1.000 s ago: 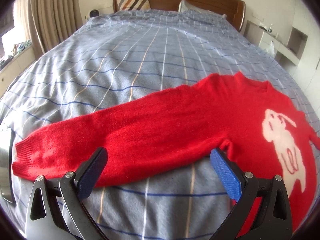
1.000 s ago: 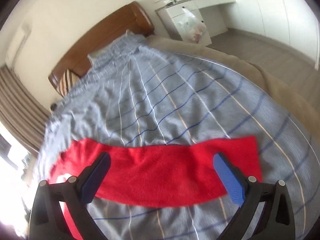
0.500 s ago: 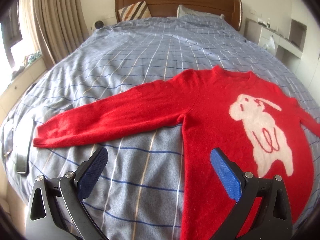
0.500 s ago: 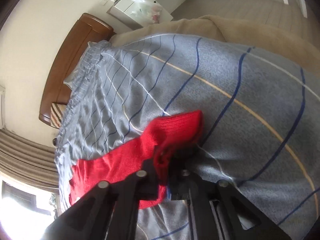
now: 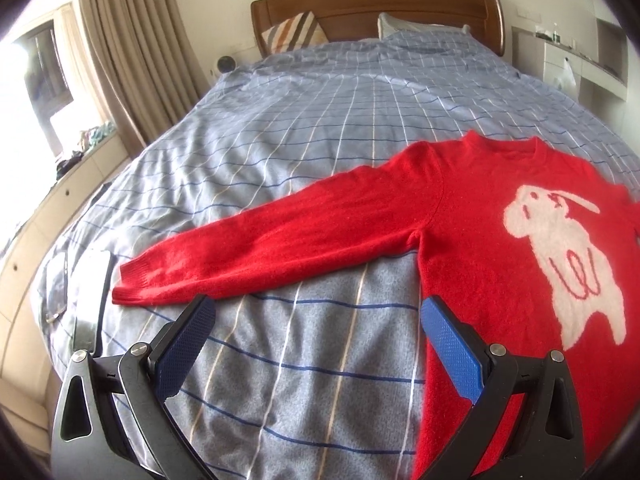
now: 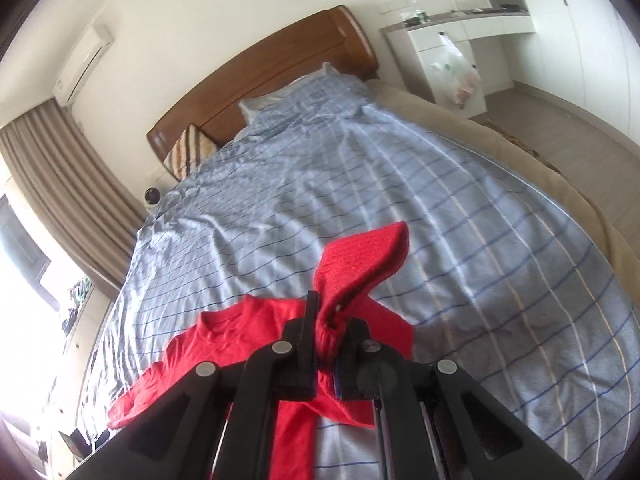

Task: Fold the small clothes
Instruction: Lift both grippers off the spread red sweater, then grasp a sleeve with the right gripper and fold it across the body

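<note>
Red sweater (image 5: 460, 240) sleeve cuff (image 6: 360, 268) pinched by right gripper (image 6: 330, 324); left gripper (image 5: 316, 344) gapes wide, empty.

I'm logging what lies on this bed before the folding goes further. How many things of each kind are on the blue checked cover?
Red sweater: 1, its right cuff pinched in the right claw
Pillows at the headboard: 2, one striped, one white
Flat devices near the left edge: 2, too blurred to name
Total: 5

The left claw is open and holds nothing.
</note>
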{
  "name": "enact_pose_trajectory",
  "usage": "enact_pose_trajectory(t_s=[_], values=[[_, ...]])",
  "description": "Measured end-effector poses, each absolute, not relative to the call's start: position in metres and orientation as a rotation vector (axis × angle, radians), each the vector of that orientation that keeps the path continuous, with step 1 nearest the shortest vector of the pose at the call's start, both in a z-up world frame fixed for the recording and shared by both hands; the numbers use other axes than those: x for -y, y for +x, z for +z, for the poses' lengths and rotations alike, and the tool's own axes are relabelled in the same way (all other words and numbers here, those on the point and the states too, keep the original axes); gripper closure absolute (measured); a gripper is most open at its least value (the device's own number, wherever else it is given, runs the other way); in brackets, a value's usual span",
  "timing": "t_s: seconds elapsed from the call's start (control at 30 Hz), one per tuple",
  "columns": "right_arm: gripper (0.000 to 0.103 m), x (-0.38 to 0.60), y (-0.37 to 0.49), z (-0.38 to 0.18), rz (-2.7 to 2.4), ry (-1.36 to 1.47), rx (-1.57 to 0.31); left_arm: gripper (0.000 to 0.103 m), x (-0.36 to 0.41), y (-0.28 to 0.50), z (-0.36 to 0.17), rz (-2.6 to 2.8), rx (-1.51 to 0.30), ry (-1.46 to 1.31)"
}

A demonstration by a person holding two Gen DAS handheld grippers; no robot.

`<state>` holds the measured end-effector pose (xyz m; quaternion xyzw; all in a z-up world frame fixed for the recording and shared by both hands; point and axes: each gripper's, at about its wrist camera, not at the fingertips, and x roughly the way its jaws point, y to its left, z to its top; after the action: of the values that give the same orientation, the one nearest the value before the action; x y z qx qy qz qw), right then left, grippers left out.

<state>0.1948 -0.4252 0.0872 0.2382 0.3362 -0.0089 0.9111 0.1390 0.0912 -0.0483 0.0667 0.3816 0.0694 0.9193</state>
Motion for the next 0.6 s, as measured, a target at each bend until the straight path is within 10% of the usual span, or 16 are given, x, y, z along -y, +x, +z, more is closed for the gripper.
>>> enact_pose_trajectory(t_s=[0.43, 0.5, 0.6], values=[[0.097, 0.166, 0.297, 0.031, 0.352, 0.256, -0.906, 0.0, -0.16, 0.119, -0.064, 0.206, -0.829, -0.03], [0.092, 0.14, 0.309, 0.001, 0.455, 0.321, -0.979, 0.0, -0.167, 0.117, -0.066, 0.211, -0.834, -0.054], [0.056, 0.127, 0.321, -0.049, 0.62, 0.612, -1.122, 0.0, -0.176, 0.115, -0.071, 0.21, -0.851, -0.086]])
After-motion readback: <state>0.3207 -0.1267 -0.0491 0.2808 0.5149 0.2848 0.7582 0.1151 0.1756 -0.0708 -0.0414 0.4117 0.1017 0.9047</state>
